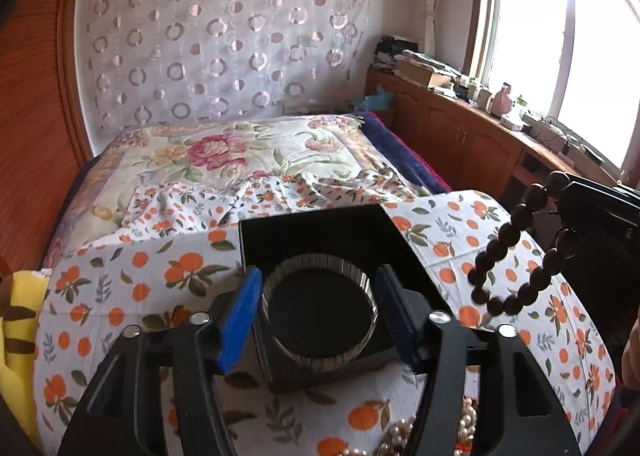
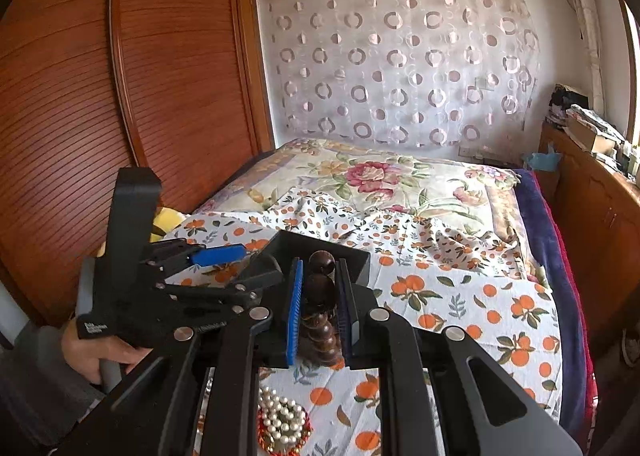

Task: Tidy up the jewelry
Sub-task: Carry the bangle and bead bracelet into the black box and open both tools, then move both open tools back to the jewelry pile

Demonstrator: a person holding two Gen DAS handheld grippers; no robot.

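I see a dark wooden bead bracelet [image 1: 516, 252] hanging as a loop at about three o'clock in my left wrist view, its top end out of sight behind the black hardware at the right edge; in my right wrist view the same beads [image 2: 320, 308] stack upward at six o'clock. A black jewelry box [image 1: 320, 240] sits open on the orange-print bedsheet at six o'clock, its square lid upright behind it. Inside it a round ribbed silver ring surrounds a black cushion [image 1: 320, 306]. A heap of cream pearl necklaces [image 2: 280, 418] with red and gold trim lies on the sheet at seven o'clock, near the box.
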